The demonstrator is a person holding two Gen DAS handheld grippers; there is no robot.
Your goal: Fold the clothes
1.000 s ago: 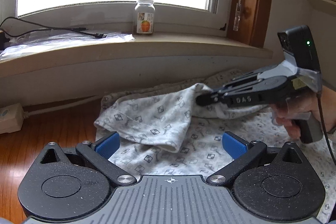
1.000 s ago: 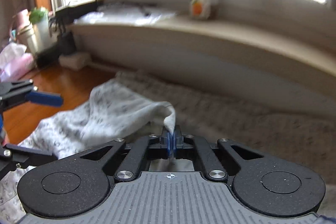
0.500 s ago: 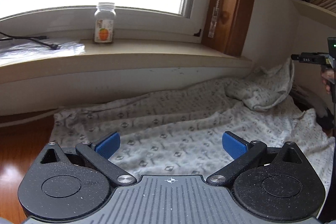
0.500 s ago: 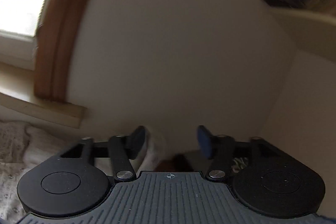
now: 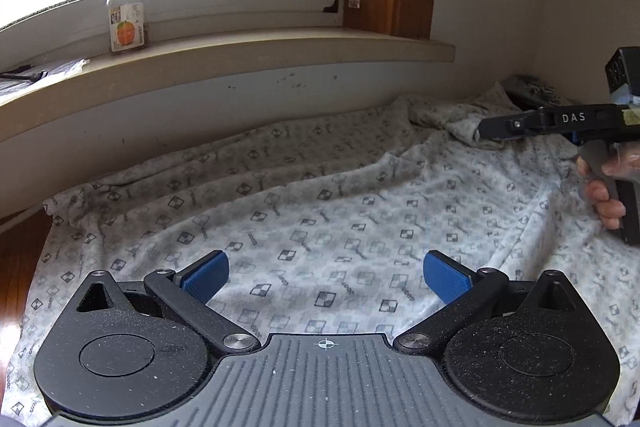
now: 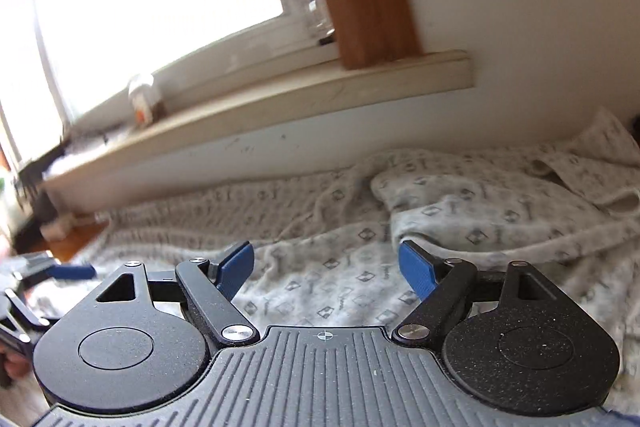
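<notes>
Garment [image 5: 320, 195] is lying spread out on the wooden surface [image 5: 20, 267] under the windowsill [image 5: 240, 55], filling most of both views.

Left gripper [image 5: 326, 273] is hovering over the near edge of the cloth, fingers spread wide, blue pads [image 5: 206, 277] gripping nothing. Fabric is showing between and beyond the pads, running from 9 o'clock round to 3 o'clock; I cannot tell whether the pads are touching it.

Right gripper [image 6: 326, 263] is also released, jaws well apart, nothing between them. In its own view the cloth is sitting just beyond the pads, with a bunched fold [image 6: 500, 211] at 1–2 o'clock, near the right pad. In the left wrist view this gripper [image 5: 486, 129] is coming in from 3 o'clock, tip right at a crumpled bit of cloth near the wall; contact there is not clear. A person's hand [image 5: 604, 187] is wrapping the handle at the frame edge.

Garment look: white-grey soft knit, printed all over with small dark checker-square and key-like motifs. Middle section is lying mostly flat with long shallow creases running diagonally. Far right corner is rumpled, heaped toward the wall at 1–2 o'clock in the left view. Far edge is butting up along the wall base below the sill. Left edge is ending at bare wood around 9 o'clock.

Small jar [image 5: 128, 15] with an orange label is standing upright on the sill at 11 o'clock, well apart from the cloth.

Right wrist view is slightly motion-blurred.
</notes>
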